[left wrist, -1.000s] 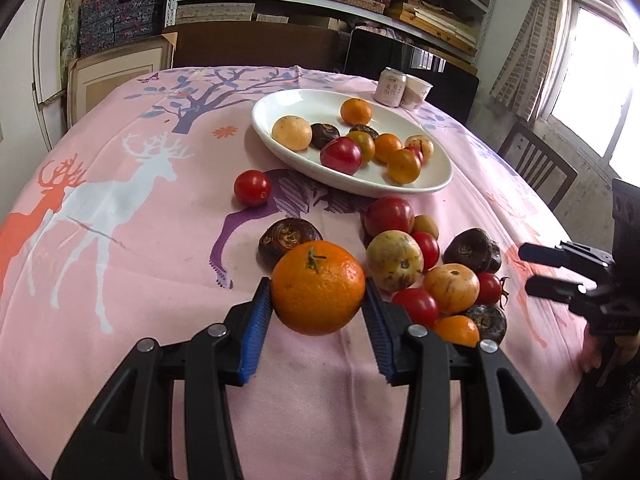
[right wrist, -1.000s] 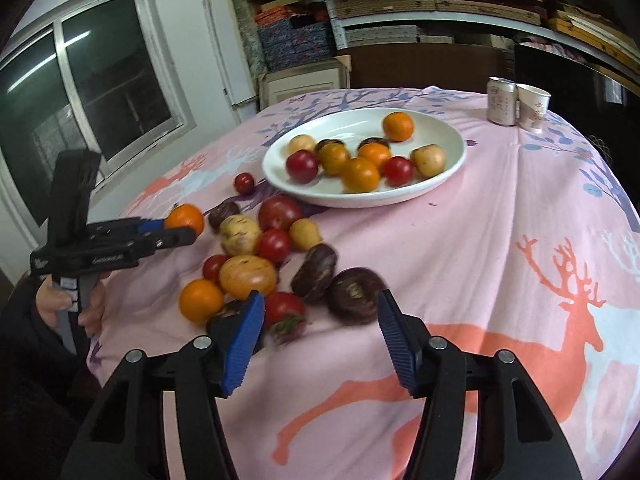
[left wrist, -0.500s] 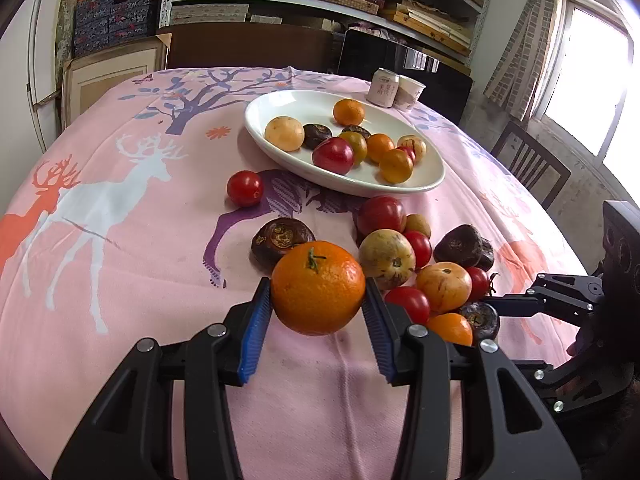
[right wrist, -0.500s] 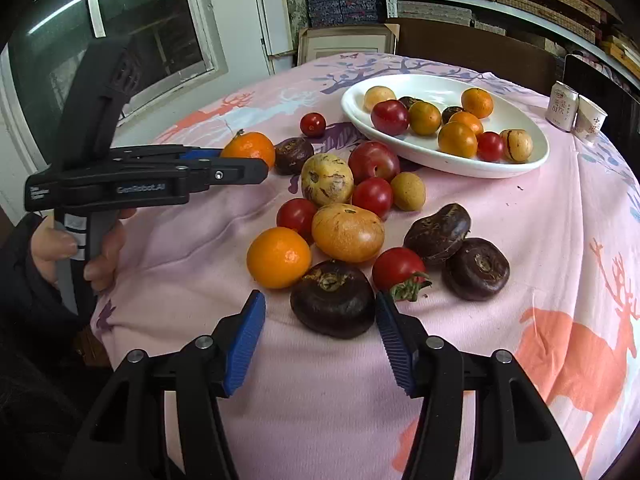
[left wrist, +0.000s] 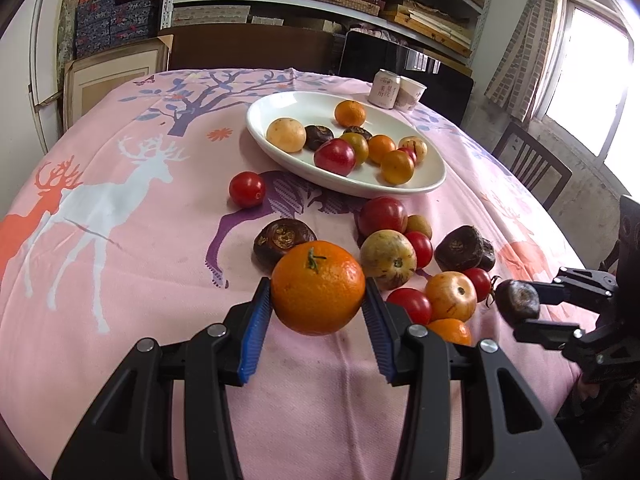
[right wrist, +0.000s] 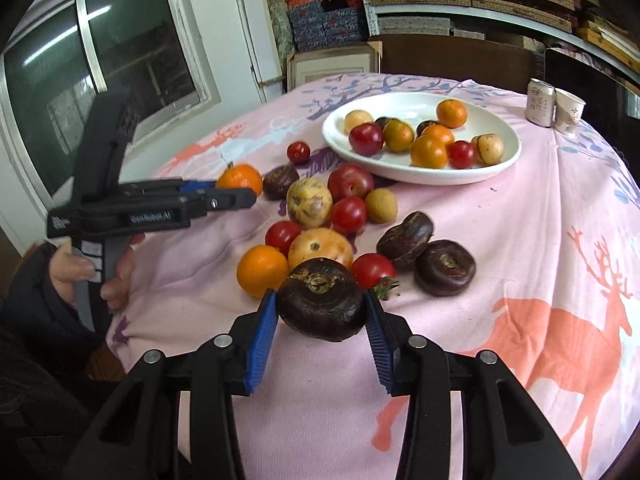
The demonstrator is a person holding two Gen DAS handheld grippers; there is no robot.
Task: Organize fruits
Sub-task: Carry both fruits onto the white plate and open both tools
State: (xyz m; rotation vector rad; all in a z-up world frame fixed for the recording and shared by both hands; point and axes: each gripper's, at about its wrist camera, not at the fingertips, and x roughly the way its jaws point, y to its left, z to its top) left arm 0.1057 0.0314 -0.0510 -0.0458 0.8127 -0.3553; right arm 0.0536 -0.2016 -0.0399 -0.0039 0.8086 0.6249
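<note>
Blue-padded fingers (left wrist: pixel 256 332) of the left gripper (left wrist: pixel 318 320) clamped on an orange (left wrist: pixel 318 287), raised above the pink tablecloth (left wrist: pixel 120 248). Right gripper (right wrist: pixel 320 332) closed likewise around a dark purple fruit (right wrist: pixel 322 306), just beside the loose fruit heap (right wrist: pixel 320 216). Beyond the heap, white plate (right wrist: pixel 400 108) holding more fruit.
</note>
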